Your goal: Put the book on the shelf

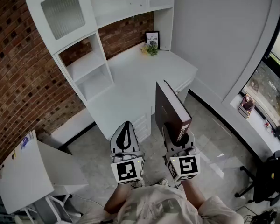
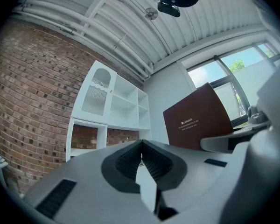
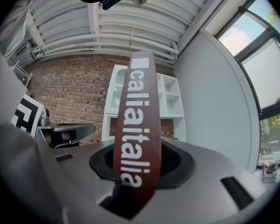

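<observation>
- Nearest the head camera is the person's shirt (image 1: 163,209). Just beyond it the two grippers are held out side by side over the floor (image 1: 210,143), short of the desk (image 1: 144,73).
- The right gripper (image 1: 176,133) has its fingers (image 3: 173,160) clamped on the low end of the book's spine. The book (image 1: 170,108) is in the air, clear of the desk and well apart from the shelf (image 1: 91,71).
- The left gripper (image 1: 126,125) carries nothing. Its fingers (image 2: 126,162) are pressed together, and it is just beside the book without touching it.
- The step in hand looks like the carry. The book is gripped and lifted but has not yet reached a compartment.
- The book's spine (image 3: 135,125) faces back toward the person and runs up from the fingers, so its long axis seems to stand roughly upright with a slight lean. The covers face left and right, and the fore-edge points ahead toward the desk.
- The next move likely calls for stepping forward and swinging left, since the open compartments lie ahead and to the left, above the desk.
- The book should probably go in fore-edge first and kept upright, into a compartment tall enough for it, before the fingers let go.
- The grip is only at the spine's end, so I would expect the book to tip if it is swung quickly.
</observation>
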`<state>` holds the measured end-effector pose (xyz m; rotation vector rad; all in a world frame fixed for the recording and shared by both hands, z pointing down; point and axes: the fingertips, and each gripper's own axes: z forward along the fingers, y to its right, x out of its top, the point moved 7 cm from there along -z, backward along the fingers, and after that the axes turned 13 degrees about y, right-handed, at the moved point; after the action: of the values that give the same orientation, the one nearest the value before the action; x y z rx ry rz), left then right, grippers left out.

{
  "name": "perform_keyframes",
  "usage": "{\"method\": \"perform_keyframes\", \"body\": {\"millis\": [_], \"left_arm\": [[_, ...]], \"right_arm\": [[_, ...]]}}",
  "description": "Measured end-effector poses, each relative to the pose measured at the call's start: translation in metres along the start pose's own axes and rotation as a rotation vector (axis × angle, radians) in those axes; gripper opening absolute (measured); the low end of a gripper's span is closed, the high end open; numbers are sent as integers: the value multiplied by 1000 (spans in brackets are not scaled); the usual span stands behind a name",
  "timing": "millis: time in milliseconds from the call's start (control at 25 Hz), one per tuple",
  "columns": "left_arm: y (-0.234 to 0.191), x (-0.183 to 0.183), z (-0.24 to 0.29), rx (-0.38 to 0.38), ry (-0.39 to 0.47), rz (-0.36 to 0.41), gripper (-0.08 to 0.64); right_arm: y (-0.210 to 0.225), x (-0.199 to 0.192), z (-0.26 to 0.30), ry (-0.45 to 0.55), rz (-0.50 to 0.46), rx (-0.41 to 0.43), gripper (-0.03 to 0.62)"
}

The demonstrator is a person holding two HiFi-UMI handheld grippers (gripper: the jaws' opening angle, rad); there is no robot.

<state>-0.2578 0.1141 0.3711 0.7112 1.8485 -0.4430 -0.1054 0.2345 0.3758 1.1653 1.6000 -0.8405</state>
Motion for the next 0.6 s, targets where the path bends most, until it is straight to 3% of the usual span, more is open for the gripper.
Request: {"method": "perform_keyframes", "body": {"millis": [600], "left_arm": [[36,-4,-3,38,-11,22,14]], "right_arm": [[43,-6,-23,12,106,-12,152]]}}
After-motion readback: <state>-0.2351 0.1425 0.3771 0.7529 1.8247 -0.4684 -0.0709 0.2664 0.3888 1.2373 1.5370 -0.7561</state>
